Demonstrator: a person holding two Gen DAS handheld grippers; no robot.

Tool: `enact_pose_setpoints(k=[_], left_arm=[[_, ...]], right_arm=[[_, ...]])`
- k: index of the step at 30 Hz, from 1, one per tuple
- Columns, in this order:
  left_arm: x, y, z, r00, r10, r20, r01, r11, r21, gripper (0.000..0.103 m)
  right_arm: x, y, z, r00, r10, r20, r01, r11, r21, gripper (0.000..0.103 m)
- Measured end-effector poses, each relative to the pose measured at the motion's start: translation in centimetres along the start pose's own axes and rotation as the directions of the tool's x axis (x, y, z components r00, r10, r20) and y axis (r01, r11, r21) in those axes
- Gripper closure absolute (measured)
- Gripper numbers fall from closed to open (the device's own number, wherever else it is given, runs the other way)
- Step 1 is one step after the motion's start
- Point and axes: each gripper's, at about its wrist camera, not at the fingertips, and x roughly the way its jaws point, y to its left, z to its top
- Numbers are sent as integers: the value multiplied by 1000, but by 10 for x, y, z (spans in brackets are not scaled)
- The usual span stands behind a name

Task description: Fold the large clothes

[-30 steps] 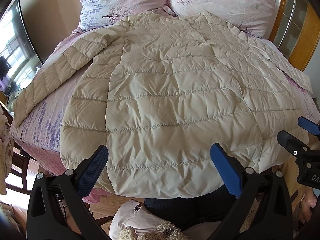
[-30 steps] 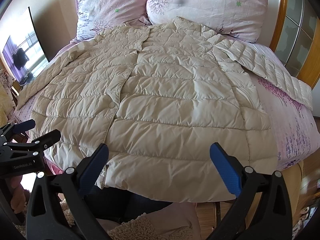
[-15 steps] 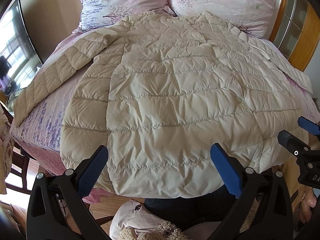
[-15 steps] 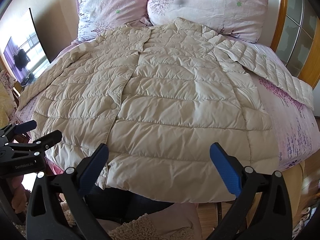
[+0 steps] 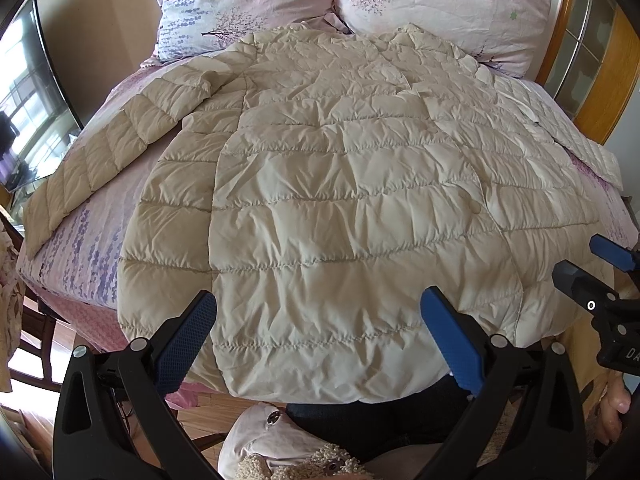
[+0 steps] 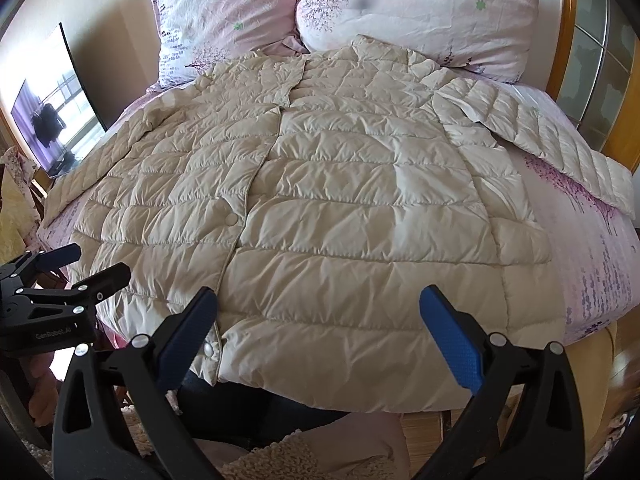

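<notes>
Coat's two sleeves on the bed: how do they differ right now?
Left sleeve runs out diagonally toward the bed's corner by the TV; right sleeve angles toward the wooden headboard frame side. Left sleeve looks tan and shaded, right sleeve brighter, nearly white in the light. Right sleeve's shoulder end lies folded over the coat body. Both lie flat on the pink sheet, quilted, untouched by either tongs.

Both views are taken from beyond the hem of the quilted coat [image 5: 340, 208], low and near, faced toward the pillows [image 6: 420, 12]. The left view is set further left; the coat [image 6: 340, 208] is shared by both.
</notes>
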Motion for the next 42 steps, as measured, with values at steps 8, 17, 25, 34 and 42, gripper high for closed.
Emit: enact_pose_setpoints(k=[8,17,25,34,42], left_arm=[[8,15,19,994,-105,-27,104,994,-33,1],[22,21,65,995,-100,-20,101,994,41,1],[50,48,103,982,-188,-8,187,979,-85,1],[71,48,132,991,-137,5,137,989,-46,1],[72,59,146,961,-255,102,262,963,-59,1]], right_arm=[[0,-43,25,991,38,126,-51,994,102,2],[13,-240,54,975,-13,223,-150,702,696,20],[36,-370,33,968,-125,218,-167,326,930,43],[31,-441,24,952,-257,167,-105,242,965,55],[25,-462,26,928,-363,78,15,246,969,81]])
